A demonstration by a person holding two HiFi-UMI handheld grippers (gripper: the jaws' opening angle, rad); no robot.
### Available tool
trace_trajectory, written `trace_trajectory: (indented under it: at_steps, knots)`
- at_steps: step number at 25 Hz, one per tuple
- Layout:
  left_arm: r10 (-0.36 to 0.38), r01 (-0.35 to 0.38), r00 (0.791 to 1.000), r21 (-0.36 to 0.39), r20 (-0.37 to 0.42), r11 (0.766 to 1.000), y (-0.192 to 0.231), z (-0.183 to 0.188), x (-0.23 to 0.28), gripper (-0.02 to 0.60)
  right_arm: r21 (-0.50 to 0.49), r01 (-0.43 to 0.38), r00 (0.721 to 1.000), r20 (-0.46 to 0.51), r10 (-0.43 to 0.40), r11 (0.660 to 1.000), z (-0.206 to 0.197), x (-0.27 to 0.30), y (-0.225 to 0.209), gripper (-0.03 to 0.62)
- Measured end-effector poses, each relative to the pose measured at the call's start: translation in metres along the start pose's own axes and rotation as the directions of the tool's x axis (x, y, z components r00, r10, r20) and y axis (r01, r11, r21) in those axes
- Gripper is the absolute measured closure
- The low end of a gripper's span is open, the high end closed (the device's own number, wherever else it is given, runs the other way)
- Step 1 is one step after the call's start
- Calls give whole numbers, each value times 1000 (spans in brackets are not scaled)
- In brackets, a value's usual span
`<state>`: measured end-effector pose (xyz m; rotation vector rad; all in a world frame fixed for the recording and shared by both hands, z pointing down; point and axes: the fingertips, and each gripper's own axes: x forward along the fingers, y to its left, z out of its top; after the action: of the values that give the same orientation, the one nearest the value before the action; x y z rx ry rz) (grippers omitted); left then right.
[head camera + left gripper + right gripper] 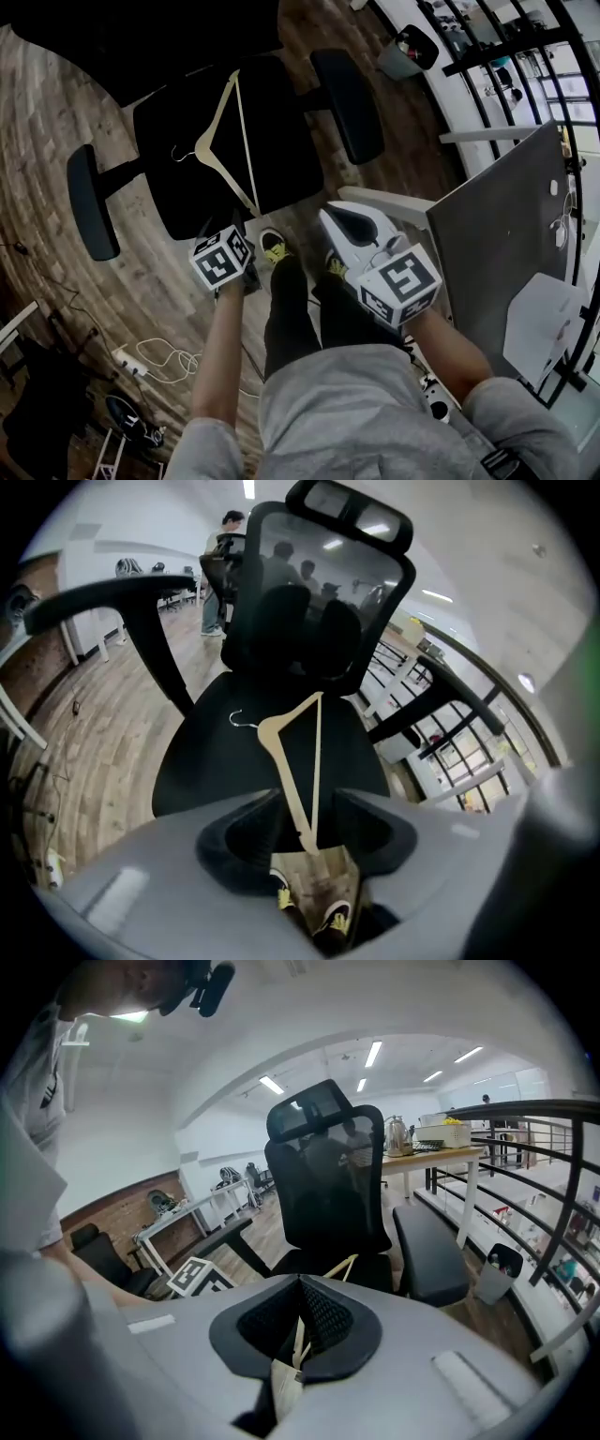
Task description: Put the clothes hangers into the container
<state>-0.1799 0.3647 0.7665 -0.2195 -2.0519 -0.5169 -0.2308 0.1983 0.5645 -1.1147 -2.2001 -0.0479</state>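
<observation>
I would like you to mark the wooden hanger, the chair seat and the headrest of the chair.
wooden hanger (217,111), head view, on its upper arm.
chair seat (286,131), head view, on bare cushion right of the hanger.
headrest (352,513), left gripper view, on its middle.

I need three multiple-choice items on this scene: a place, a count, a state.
1. Where does the pale wooden clothes hanger lie? A on the floor; B on the black office chair's seat; C inside a box.
2. How many hangers are on that seat? A one; B two; C three.
3. The jaws of the left gripper stand: A apart; B shut; C clamped on a cable.
Answers: 1 B, it rests on the seat; 2 A, only one shows; 3 A, a gap shows between them.
</observation>
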Motion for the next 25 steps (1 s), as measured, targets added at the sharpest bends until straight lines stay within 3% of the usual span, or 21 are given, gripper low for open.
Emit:
trace_trajectory:
  at_steps: [5, 8, 13, 15, 19, 22, 25]
  knots:
    - [66, -66, 997, -15, -45, 998, 19, -20, 68, 393, 12, -14, 1000, -27, 14, 1000, -31, 18, -1, 595]
    - [93, -99, 989, -52, -112, 994, 26, -38, 109, 380, 40, -4, 998, -65, 7, 999, -52, 22, -3, 595]
    - [163, -180, 972, -89, -170, 980, 43, -33, 151, 368, 66, 6, 993, -116, 1, 998, -64, 33, 0, 595]
    - [162, -183, 972, -119, -169, 976, 40, -27, 164, 359, 78, 10, 992, -128, 0, 997, -65, 35, -1, 595]
    - [243, -255, 963, -104, -115, 961, 39, -10, 170, 368, 104, 21, 990, -139, -7, 994, -68, 36, -4, 595]
    - [232, -253, 962, -149, -143, 956, 34, -11, 172, 357, 128, 39, 990, -139, -21, 991, -67, 33, -7, 595]
    - [229, -250, 958, -110, -173, 962, 34, -14, 180, 336, 146, 54, 989, -142, -33, 988, -67, 32, -12, 595]
